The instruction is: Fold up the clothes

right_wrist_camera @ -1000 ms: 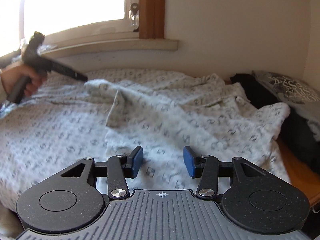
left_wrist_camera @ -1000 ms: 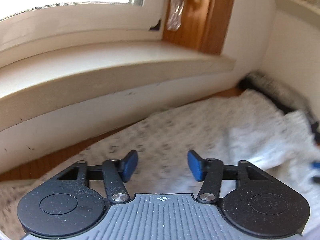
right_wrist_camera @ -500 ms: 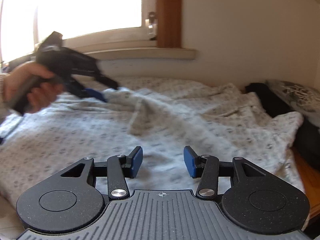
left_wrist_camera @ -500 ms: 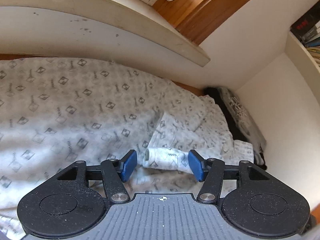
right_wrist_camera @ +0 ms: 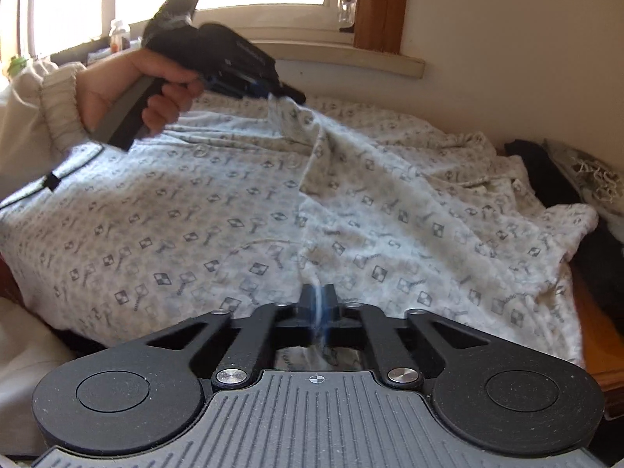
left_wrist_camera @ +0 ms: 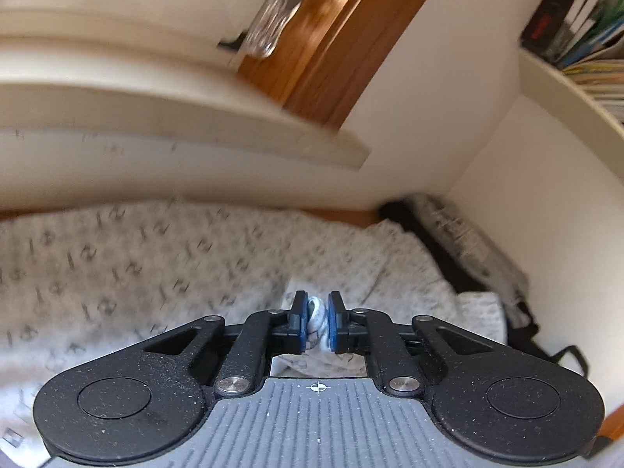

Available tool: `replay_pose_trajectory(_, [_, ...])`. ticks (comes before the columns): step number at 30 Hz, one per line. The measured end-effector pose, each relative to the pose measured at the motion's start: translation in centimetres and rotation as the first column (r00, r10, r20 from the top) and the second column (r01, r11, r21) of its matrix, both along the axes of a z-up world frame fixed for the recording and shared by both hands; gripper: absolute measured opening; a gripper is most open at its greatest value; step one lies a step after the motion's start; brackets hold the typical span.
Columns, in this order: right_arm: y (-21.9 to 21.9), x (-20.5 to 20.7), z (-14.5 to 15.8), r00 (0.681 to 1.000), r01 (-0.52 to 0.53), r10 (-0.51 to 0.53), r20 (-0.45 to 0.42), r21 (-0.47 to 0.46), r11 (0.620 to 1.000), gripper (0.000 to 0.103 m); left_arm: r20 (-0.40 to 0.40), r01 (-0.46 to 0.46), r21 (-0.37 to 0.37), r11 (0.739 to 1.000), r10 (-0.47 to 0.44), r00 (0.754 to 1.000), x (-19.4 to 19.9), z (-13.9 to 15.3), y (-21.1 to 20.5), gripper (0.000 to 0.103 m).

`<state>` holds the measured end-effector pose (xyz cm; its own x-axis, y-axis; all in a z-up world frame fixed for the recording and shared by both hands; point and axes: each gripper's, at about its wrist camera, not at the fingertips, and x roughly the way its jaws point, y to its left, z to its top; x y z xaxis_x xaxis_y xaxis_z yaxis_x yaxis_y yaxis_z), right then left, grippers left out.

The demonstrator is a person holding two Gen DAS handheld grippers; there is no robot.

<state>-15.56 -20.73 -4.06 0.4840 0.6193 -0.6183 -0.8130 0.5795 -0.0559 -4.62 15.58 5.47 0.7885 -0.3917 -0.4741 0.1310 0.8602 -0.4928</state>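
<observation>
Pinching the garment (right_wrist_camera: 273,202) are both grippers' jaws; only the right view shows the left gripper (right_wrist_camera: 286,95) lifting a fold.

White garment (right_wrist_camera: 234,210) — grey diamond-and-key print; black grippers with blue pads (left_wrist_camera: 300,321); brown window frame (right_wrist_camera: 384,4).

A: Left wrist view: the white garment with grey diamond print (left_wrist_camera: 136,269) is motion-smeared, its motifs drawn into streaks. The clear object on the wooden window frame (left_wrist_camera: 273,19) is too blurred to identify.

B: Noted. Right wrist view: the black left gripper (right_wrist_camera: 286,93) is blurred at its tip, so the fingers cannot be made out. The cloth pinched in the right gripper (right_wrist_camera: 319,304) is a pale streak. The dark patterned bundle at the wall (right_wrist_camera: 585,179) is cut off by the edge.
</observation>
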Motion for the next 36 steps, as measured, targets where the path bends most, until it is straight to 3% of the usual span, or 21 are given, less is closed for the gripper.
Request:
replay_pose_trajectory(5, [-1.1, -0.1, 2.6, 1.0, -0.005, 0.005, -0.004, 0.022, 1.0, 0.003, 0.088, -0.006, 0.058, 0.998, 0.001, 0.996, -3.5, 4.8, 1.7, 0.01])
replay_pose_trajectory(11, [-1.7, -2.7, 7.3, 0.992, -0.107, 0.114, -0.049, 0.129, 0.986, 0.003, 0.155, -0.024, 0.161, 0.987, -0.001, 0.988, -9.6, 8.6, 5.5, 0.01])
replay_pose_trajectory(14, [-1.1, -4.5, 7.2, 0.971, -0.181, 0.203, -0.128, 0.165, 0.97, 0.003, 0.064, -0.001, 0.179, 0.984, -0.011, 0.998, -13.0, 5.8, 8.1, 0.011])
replay_pose_trajectory(19, [0.5, -6.1, 3.6, 0.927, -0.27, 0.287, -0.243, 0.104, 0.957, 0.004, -0.064, 0.01, 0.207, 0.978, 0.003, 0.998, -18.1, 1.2, 12.3, 0.016])
replay_pose_trajectory(21, [0.6, -6.1, 3.0, 0.925, -0.27, 0.285, -0.254, 0.093, 0.958, 0.006, -0.076, -0.014, 0.232, 0.973, 0.032, 0.997, -19.1, 0.6, 13.7, 0.027])
replay_pose_trajectory(27, [0.6, -6.1, 3.5, 0.94, -0.24, 0.254, -0.228, 0.088, 0.967, 0.008, -0.077, -0.033, 0.208, 0.978, 0.05, 0.996, -17.5, 0.3, 14.5, 0.052])
replay_pose_trajectory(31, [-0.1, -5.7, 3.3, 0.953, -0.207, 0.217, -0.214, 0.07, 0.976, 0.008, -0.076, 0.034, 0.183, 0.982, -0.02, 0.997, -14.4, -0.8, 12.6, 0.056])
replay_pose_trajectory(36, [-1.5, -5.2, 2.6, 0.967, -0.152, 0.158, -0.199, 0.044, 0.987, 0.011, -0.067, 0.077, 0.275, 0.958, -0.061, 0.996, -10.9, -2.1, 9.8, 0.055])
